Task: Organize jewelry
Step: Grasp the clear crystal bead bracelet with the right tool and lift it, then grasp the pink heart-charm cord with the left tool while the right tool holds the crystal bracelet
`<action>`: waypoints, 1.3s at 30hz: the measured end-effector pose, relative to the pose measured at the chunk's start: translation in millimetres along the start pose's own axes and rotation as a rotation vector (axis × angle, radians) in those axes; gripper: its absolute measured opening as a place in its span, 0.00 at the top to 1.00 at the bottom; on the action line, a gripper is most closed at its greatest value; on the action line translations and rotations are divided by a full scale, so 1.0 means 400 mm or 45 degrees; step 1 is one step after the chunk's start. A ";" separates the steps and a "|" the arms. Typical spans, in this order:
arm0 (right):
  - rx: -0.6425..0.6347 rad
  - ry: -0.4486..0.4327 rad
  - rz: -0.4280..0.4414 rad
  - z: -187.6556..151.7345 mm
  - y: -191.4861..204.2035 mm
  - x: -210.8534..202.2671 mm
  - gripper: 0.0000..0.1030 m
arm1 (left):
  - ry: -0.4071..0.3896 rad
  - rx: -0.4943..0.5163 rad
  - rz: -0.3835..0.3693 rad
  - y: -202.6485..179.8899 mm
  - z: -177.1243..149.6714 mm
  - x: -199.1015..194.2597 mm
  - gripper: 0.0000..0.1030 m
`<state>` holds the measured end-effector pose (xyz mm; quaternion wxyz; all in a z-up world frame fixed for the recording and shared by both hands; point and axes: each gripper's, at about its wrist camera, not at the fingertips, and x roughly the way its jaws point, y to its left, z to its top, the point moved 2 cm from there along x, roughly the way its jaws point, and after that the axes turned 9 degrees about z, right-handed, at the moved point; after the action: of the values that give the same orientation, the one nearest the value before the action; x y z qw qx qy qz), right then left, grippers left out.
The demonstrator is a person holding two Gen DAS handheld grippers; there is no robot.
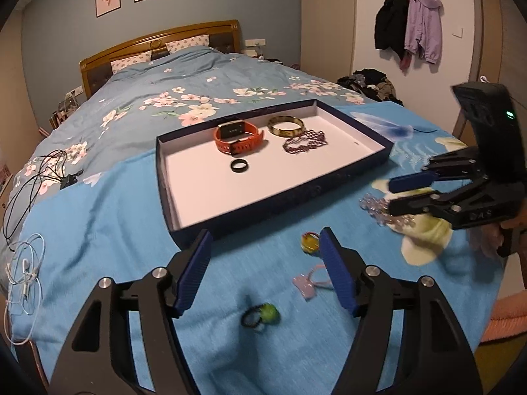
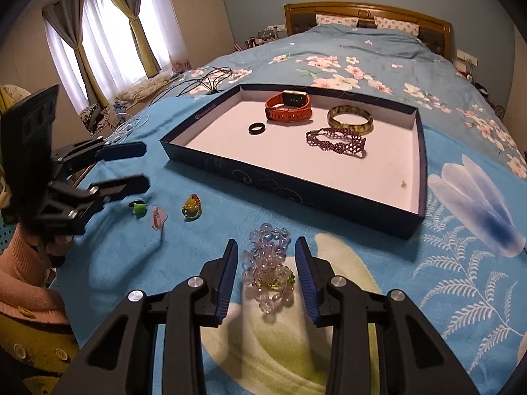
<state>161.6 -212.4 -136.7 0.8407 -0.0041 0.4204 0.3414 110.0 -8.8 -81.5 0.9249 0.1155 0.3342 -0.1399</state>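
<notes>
Four pieces in the tray [image 2: 418,151] – orange watch [image 2: 290,107], bangle [image 2: 349,119], purple beaded bracelet [image 2: 336,141], black ring [image 2: 256,128]. Right gripper [image 2: 266,275] part-open around a clear bead bracelet [image 2: 268,268], pads apart from it; left gripper [image 1: 265,271] wide, empty.

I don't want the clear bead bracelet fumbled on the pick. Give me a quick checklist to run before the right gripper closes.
1. Clear bead bracelet lies between the right gripper pads: ok.
2. Pads not yet pressing the beads, gaps show on both sides: ok.
3. Left gripper is open, holds nothing, well apart from the bracelet: ok.
4. Tray has bare floor near its front right corner for the drop: ok.
5. Bracelet free of the blanket pile: cannot tell.
6. Nothing else between the right pads: ok.
</notes>
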 end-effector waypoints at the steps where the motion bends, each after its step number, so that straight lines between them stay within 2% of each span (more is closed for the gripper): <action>1: 0.003 0.004 -0.007 0.000 0.000 0.004 0.67 | 0.001 0.002 -0.002 -0.004 -0.003 0.001 0.35; 5: 0.036 0.048 0.005 0.006 -0.016 0.035 0.68 | 0.013 -0.002 -0.008 -0.004 -0.013 -0.002 0.35; 6: 0.051 0.044 0.032 0.006 -0.020 0.038 0.75 | 0.016 -0.005 -0.008 -0.003 -0.015 -0.003 0.35; 8: 0.065 0.040 0.047 0.008 -0.022 0.040 0.79 | 0.020 -0.007 -0.010 -0.002 -0.018 -0.003 0.35; 10: 0.068 0.029 0.053 0.010 -0.024 0.035 0.88 | 0.022 -0.005 -0.013 -0.004 -0.019 -0.002 0.35; 17: 0.124 -0.050 0.101 0.009 -0.036 -0.018 0.90 | 0.018 0.002 -0.033 -0.008 -0.020 -0.004 0.35; 25: 0.170 -0.229 0.179 0.016 -0.025 -0.123 0.91 | 0.004 0.048 -0.079 -0.029 -0.035 -0.014 0.35; 34: 0.136 -0.332 0.175 0.030 0.004 -0.190 0.92 | -0.004 0.077 -0.129 -0.045 -0.047 -0.024 0.35; 39: 0.132 -0.355 0.176 0.035 0.008 -0.201 0.92 | 0.024 0.090 -0.132 -0.054 -0.049 -0.014 0.40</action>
<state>136.4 -251.9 -69.6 0.8643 0.1158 0.3161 0.3736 87.1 -21.8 -95.2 0.9085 0.1318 0.3433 -0.1983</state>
